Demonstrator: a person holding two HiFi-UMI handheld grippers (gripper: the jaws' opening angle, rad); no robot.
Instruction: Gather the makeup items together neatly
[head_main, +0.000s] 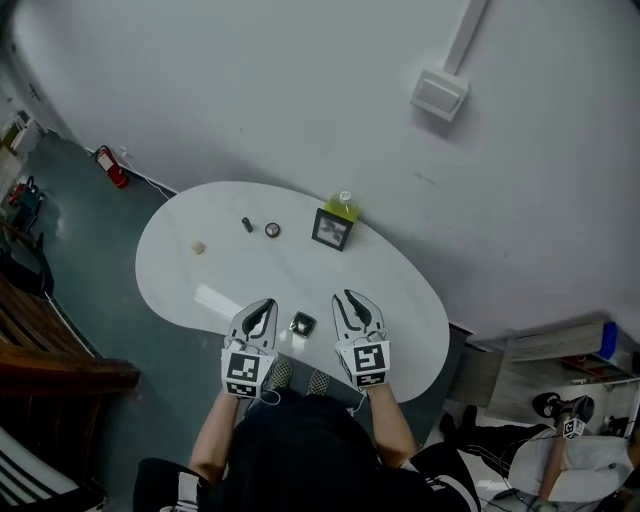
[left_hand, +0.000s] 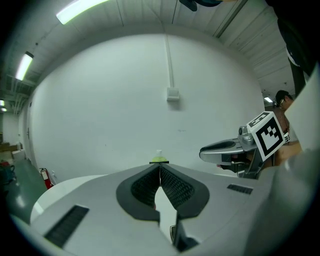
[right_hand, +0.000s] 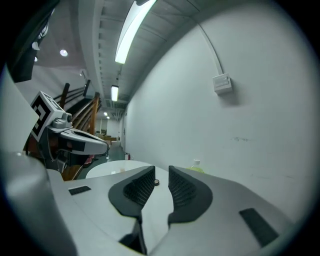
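White counter (head_main: 380, 270) holds scattered makeup (head_main: 272, 230), one dark case (head_main: 302, 323) at its near edge between the closed left hand-held gripper (head_main: 262, 308) and slightly parted, empty right hand-held gripper (head_main: 352, 300); a clumsy nudge could drop it.

The frame (head_main: 331, 229) is hiding the green bottle (head_main: 343, 204)'s base. Left of the frame, a dark bit (head_main: 247, 224), a round bit (head_main: 272, 230) and a pale bit (head_main: 199, 247) are showing too small to identify.

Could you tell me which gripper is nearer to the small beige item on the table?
Left. The left gripper hangs below-right of the beige item in the head view; the right gripper is farther right.
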